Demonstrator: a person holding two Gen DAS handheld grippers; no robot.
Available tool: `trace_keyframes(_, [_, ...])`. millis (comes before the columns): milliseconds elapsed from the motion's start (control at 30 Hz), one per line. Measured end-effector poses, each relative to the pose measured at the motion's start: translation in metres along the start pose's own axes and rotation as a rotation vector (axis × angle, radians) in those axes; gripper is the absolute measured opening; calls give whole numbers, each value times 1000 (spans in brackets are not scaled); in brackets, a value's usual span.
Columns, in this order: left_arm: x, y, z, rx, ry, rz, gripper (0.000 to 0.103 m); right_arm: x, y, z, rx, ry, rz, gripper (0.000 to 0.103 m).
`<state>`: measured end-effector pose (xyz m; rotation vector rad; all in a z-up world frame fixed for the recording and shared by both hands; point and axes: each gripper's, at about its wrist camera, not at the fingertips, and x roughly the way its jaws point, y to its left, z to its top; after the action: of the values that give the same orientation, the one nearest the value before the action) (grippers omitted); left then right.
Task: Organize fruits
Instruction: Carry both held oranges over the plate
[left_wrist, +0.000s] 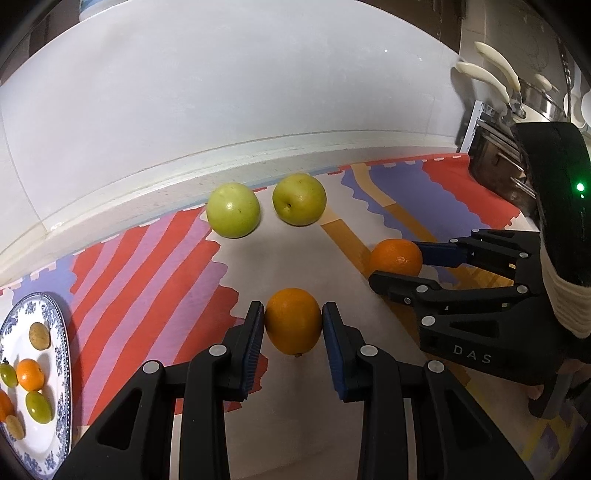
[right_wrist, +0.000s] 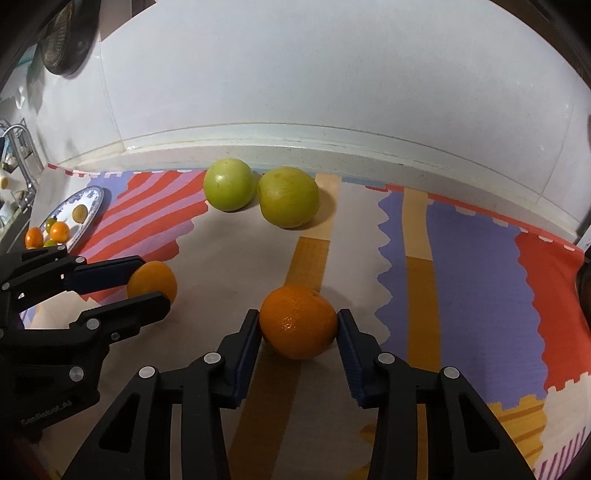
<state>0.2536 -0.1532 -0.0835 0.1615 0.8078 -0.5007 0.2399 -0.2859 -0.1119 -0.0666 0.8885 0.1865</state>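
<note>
Orange smooth fruit (left_wrist: 293, 320) pinched in left tool (left_wrist: 293, 325), dimpled orange (right_wrist: 298, 321) in right tool (right_wrist: 299, 326)

Plate (left_wrist: 61, 354) and its fruit cut off at left.

My left gripper (left_wrist: 293, 326) clamps one orange (left_wrist: 293, 321); my right gripper (right_wrist: 299, 326) clamps a second orange (right_wrist: 298, 321). Two green apples (left_wrist: 232, 210) (left_wrist: 299, 199) sit side by side near the wall. Small fruits lie on the blue-patterned plate (left_wrist: 61, 354), far left.
</note>
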Motion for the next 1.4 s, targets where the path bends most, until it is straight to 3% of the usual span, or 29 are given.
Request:
trace_keyframes(533, [-64, 16, -8, -67, -94, 8, 32, -57, 31, 7, 11, -87, 46, 42])
trace_keyframes(933, [-137, 43, -33, -154, -194, 93, 32, -102, 90, 16, -44, -161, 118, 42])
trace_keyframes(1400, [-195, 91, -67, -215, -233, 204, 32, -112, 162, 27, -92, -183, 203, 42])
